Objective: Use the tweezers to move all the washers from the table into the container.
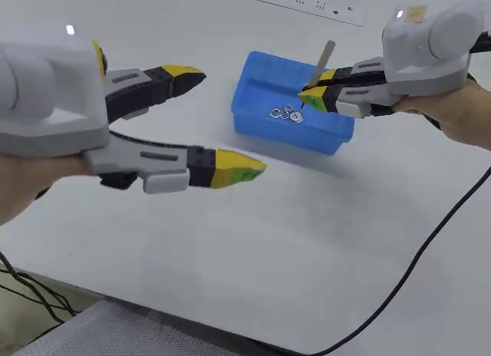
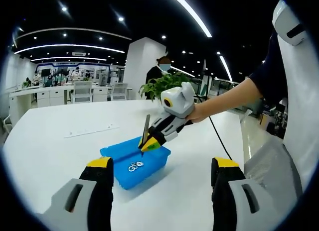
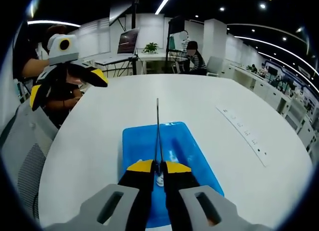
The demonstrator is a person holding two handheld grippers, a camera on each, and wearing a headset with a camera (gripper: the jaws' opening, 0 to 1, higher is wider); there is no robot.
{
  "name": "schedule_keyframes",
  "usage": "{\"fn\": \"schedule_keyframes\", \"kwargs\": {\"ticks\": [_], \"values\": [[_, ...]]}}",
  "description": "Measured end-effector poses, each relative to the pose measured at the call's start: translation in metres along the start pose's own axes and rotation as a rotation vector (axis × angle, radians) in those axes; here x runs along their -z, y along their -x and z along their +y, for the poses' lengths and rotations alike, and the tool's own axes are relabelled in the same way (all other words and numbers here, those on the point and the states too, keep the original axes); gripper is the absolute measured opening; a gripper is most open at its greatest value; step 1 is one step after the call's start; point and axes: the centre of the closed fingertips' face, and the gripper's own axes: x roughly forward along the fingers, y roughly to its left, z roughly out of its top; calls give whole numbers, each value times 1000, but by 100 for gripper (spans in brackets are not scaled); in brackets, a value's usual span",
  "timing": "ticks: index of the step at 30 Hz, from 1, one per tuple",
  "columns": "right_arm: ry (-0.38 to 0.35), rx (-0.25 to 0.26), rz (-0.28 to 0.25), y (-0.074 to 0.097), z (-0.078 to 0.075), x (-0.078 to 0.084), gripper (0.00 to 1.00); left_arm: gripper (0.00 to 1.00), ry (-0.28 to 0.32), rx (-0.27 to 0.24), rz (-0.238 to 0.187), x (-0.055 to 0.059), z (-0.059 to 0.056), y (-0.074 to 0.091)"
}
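the right gripper [image 1: 314, 97] is pressed together on the silver tweezers [image 1: 325, 57] and holds them tilted over the blue container [image 1: 257, 103]. their lower tip is just above a small cluster of washers [image 1: 285, 113] lying on the container floor; i cannot tell whether it touches one. the left gripper [image 1: 226, 123] hovers near the container over the white table [image 1: 230, 256], jaws spread wide and holding nothing. a black cable [image 1: 430, 245] trails across the table.

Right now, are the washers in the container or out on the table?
In: a cluster of washers lies on the floor of the blue container, below the tweezers in the right gripper.
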Motion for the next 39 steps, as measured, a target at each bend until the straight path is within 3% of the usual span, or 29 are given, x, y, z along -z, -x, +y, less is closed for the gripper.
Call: {"fn": "schedule_keyframes", "kwargs": {"ticks": [3, 6, 9, 13, 16, 18, 22, 26, 32, 39], "values": [[7, 5, -6, 3, 1, -6, 8, 83, -28, 30, -25, -18, 10, -20], [18, 6, -10, 5, 5, -11, 8, 77, -58, 54, -17, -27, 15, -37], [40, -4, -8, 4, 7, -13, 8, 75, -67, 93, -16, -33, 14, -54], [77, -23, 10, 2, 16, -12, 8, 59, -127, 113, -15, -38, 17, -72], [88, -32, 13, 2, 20, -12, 8, 55, -124, 153, -10, -40, 13, -81], [96, -39, 16, 3, 23, -13, 8, 50, -176, 185, 34, -35, 10, -84], [128, -47, 17, 5, 27, -15, 8, 29, -242, 242, 89, -28, 0, -84], [148, -52, 25, 6, 30, -16, 8, 28, -266, 260, 96, -30, -6, -84], [177, -73, 37, 6, 37, -15, 8, 17, -329, 291, 103, -34, -7, -80], [192, -78, 44, 8, 38, -17, 8, 7, -415, 288, 148, -30, -3, -77]]}}
